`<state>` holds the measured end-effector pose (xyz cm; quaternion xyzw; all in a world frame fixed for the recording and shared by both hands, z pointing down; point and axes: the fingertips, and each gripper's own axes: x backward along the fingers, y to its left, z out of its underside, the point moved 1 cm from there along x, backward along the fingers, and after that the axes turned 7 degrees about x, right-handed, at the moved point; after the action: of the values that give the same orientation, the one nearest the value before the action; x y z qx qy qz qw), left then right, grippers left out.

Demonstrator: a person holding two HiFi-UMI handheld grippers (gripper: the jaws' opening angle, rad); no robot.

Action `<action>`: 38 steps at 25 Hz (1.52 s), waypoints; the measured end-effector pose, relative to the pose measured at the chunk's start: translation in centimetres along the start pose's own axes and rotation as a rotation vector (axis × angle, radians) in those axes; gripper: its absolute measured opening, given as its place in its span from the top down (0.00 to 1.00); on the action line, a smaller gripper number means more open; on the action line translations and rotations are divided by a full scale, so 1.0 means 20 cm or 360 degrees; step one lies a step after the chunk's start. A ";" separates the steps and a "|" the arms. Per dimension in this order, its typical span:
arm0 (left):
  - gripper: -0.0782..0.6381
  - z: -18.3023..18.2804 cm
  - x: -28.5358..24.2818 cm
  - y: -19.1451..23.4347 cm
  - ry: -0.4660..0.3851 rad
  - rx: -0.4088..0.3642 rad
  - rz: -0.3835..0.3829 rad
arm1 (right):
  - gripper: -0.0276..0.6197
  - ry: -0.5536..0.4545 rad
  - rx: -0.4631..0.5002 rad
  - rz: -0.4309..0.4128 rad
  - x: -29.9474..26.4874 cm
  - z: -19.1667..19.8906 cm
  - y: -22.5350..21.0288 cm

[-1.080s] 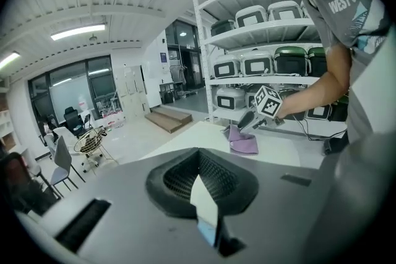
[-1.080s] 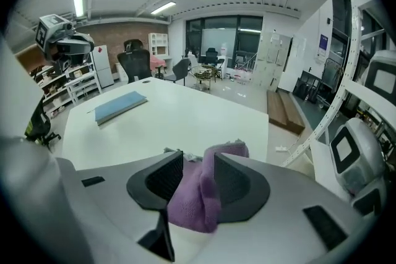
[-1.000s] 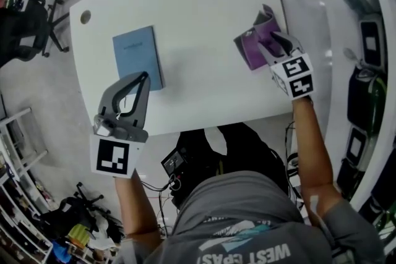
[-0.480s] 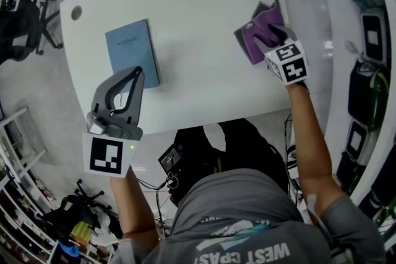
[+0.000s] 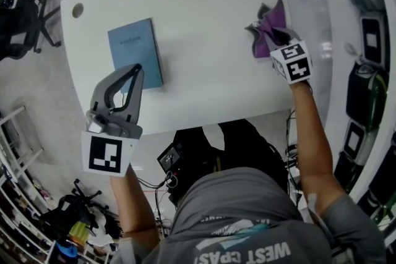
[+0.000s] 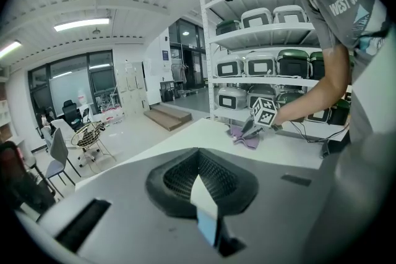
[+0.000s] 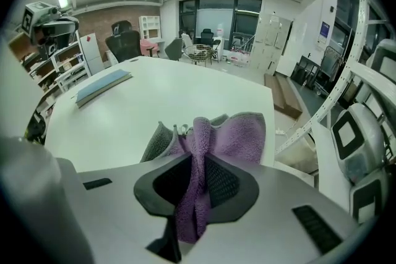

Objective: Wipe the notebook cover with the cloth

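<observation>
A blue notebook [image 5: 135, 52] lies flat on the left part of the white table [image 5: 198, 3]; it also shows far off in the right gripper view [image 7: 102, 85]. My left gripper [image 5: 135, 69] hovers over the notebook's near edge, fingers meeting at the tips with nothing held. On the table's right edge, my right gripper [image 5: 274, 40] has just been closing and is now shut on the purple cloth [image 5: 270, 26]. In the right gripper view a fold of the cloth [image 7: 238, 133] is pinched between the jaws [image 7: 197, 161], and the rest bunches up beyond them.
Shelving with lidded bins [image 5: 365, 40] runs close along the table's right side. A cable hole [image 5: 77, 10] sits at the table's far left corner. Office chairs [image 5: 18, 15] stand on the floor to the left, and dark bags [image 5: 198, 157] lie under the near edge.
The right gripper came down onto the cloth and shut on it. The cloth, loosely spread before, is now gathered into a raised bunch. The left gripper has hardly moved.
</observation>
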<state>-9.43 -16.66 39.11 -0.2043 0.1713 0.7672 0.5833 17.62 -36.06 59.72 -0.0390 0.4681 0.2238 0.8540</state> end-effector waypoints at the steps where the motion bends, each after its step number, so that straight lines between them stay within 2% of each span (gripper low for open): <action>1: 0.89 0.00 0.01 0.01 -0.0002 0.0004 -0.0005 | 0.84 -0.0009 -0.0005 0.0004 0.01 -0.01 0.00; 4: 0.89 0.01 0.04 0.04 -0.0006 0.0015 -0.0029 | 0.84 -0.0080 -0.0007 0.0035 0.06 -0.07 0.01; 9: 0.89 0.02 0.13 0.13 -0.0029 0.0029 -0.0083 | 0.84 -0.0243 0.0016 0.0043 0.13 -0.33 0.12; 19: 0.89 0.10 0.37 0.36 -0.0082 0.0084 -0.0215 | 0.84 -0.0381 0.0167 -0.0111 0.04 -0.83 0.48; 27: 0.89 0.29 0.61 0.57 -0.0080 0.0193 -0.0334 | 0.84 -0.0388 0.0349 -0.0259 -0.19 -1.19 0.89; 33: 0.89 0.43 0.79 0.69 -0.0083 0.0255 -0.0416 | 0.84 -0.0246 0.0458 -0.0307 -0.40 -1.29 1.16; 38: 0.89 0.52 0.88 0.76 -0.0082 0.0290 -0.0447 | 0.84 -0.0182 0.0614 -0.0361 -0.51 -1.37 1.41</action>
<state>-29.42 -0.86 39.39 -0.1530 0.1950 0.6645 0.7050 -20.37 -21.95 56.72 0.0854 0.4457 0.0345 0.8904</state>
